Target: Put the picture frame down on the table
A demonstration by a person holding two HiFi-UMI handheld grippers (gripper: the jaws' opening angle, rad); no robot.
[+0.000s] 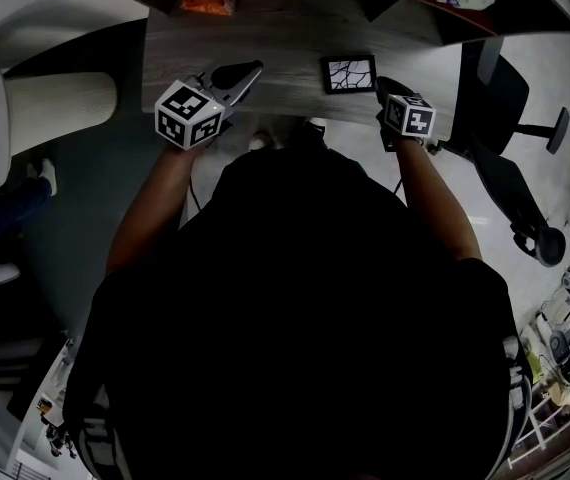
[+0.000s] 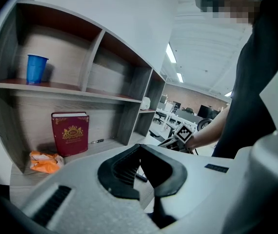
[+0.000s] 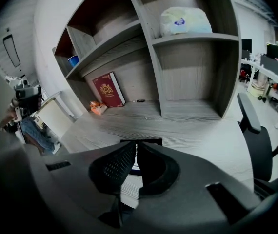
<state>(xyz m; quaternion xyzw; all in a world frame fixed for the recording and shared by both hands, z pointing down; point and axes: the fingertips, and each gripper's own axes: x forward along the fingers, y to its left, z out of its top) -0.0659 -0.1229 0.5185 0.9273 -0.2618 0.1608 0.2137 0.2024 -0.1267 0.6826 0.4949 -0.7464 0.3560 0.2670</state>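
Frame [image 1: 348,73], flat on the desk [image 1: 275,38], looks light, stiff and breakable, so pinch its rim; left tool [image 1: 253,69] and right tool [image 1: 389,85] are closed, empty.

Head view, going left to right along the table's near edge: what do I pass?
left tongs → picture frame → right tongs → office chair

Grey wood-grain table [image 3: 202,126] with a matching cubby shelf unit [image 3: 156,57] built along the back. Black office chair [image 1: 500,118] off to the right on a pale floor [image 1: 535,68], strip lights [image 2: 170,52] overhead, probably more desks [image 2: 166,115] way back.
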